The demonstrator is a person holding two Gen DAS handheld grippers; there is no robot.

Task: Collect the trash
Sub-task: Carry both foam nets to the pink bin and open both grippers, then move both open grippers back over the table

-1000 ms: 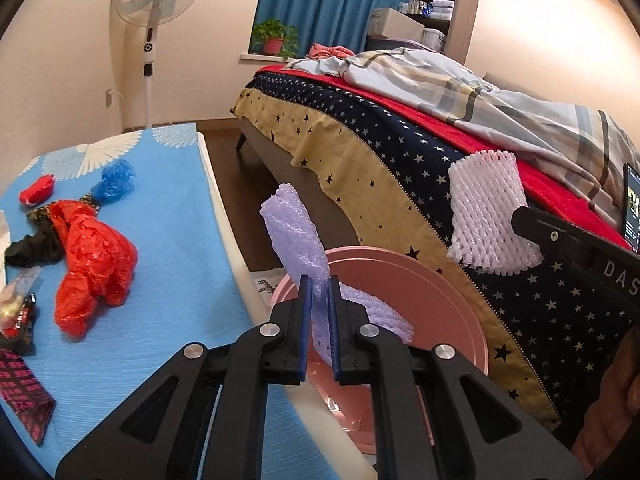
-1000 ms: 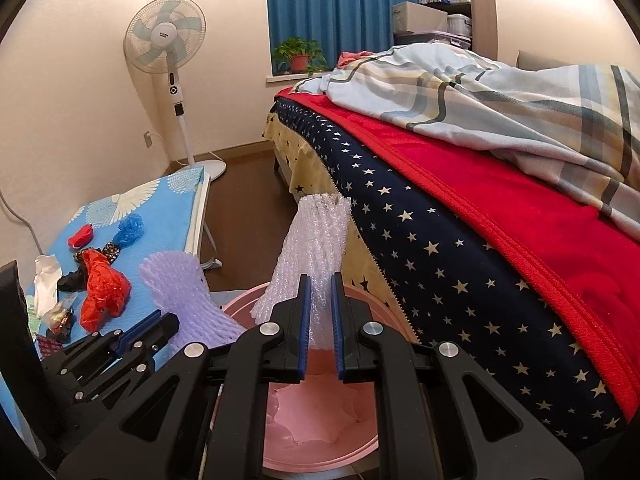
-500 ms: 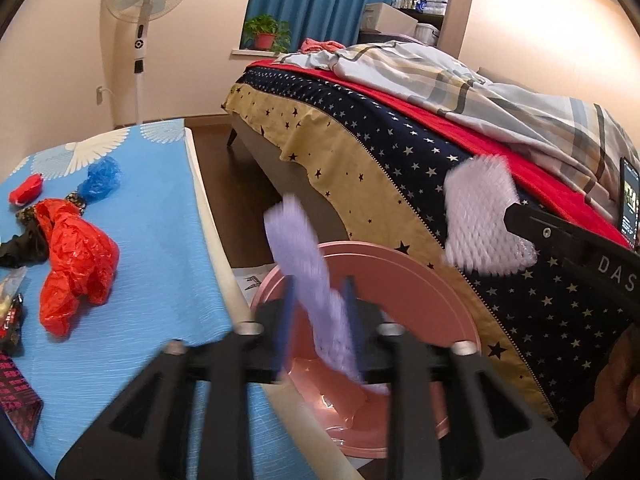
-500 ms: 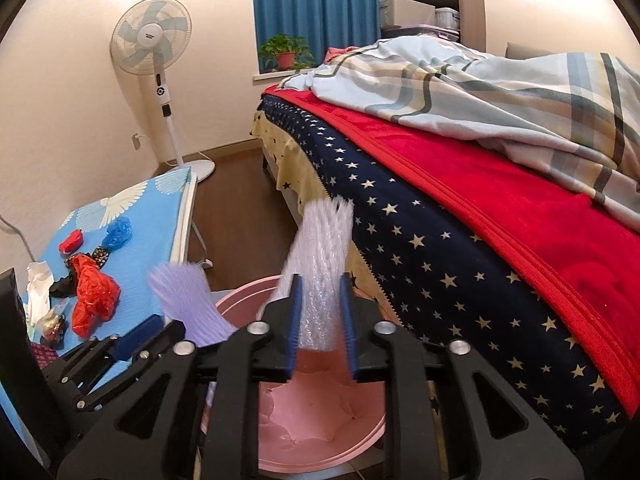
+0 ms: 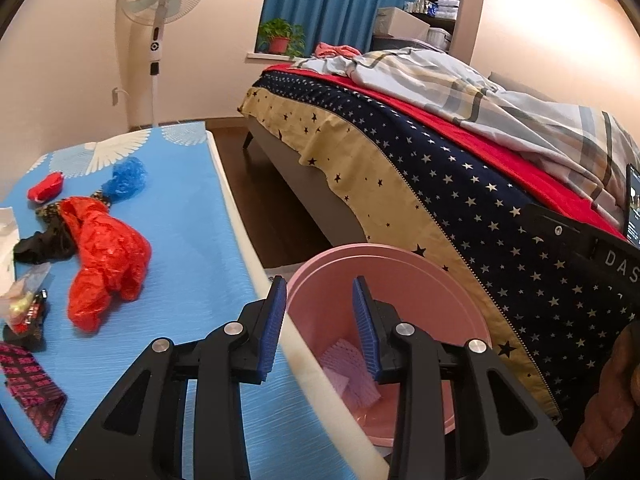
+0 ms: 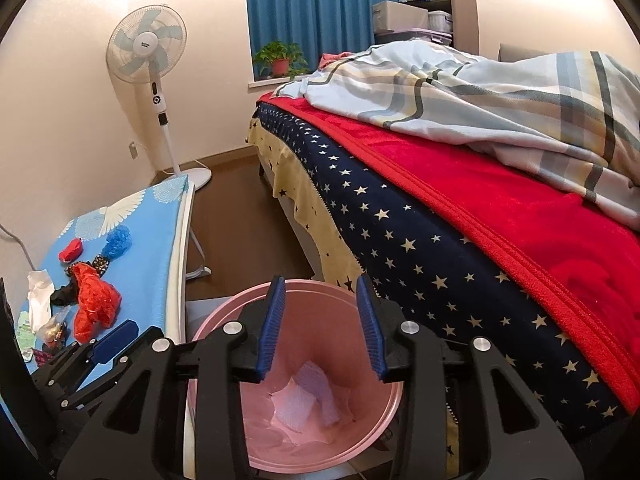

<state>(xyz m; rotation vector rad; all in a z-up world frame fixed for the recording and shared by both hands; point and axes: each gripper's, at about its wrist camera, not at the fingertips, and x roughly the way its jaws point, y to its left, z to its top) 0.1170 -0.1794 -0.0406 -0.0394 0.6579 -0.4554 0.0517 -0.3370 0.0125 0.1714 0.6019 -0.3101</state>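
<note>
A pink bin (image 5: 420, 280) (image 6: 224, 316) stands on the floor between the blue table and the bed. A purple foam net (image 5: 352, 372) (image 6: 326, 394) and a white foam net (image 6: 296, 404) lie at its bottom. My left gripper (image 5: 320, 320) is open and empty over the bin's near rim. My right gripper (image 6: 322, 322) is open and empty above the bin. On the table lie a red plastic bag (image 5: 108, 256) (image 6: 94, 300), a blue bag (image 5: 128, 174) (image 6: 118, 240), a small red scrap (image 5: 46, 186) (image 6: 71, 249), black wrappers (image 5: 40, 244) and candy wrappers (image 5: 24, 304).
The blue table (image 5: 192, 240) ends at a white edge beside the bin. A bed (image 5: 440, 168) with a starred cover and plaid quilt fills the right. A standing fan (image 5: 160, 32) is by the far wall. A patterned red wrapper (image 5: 28, 388) lies at the table's near left.
Both grippers opened. The purple foam net dropped from the left gripper and the white foam net from the right gripper; both now lie in the pink bin.
</note>
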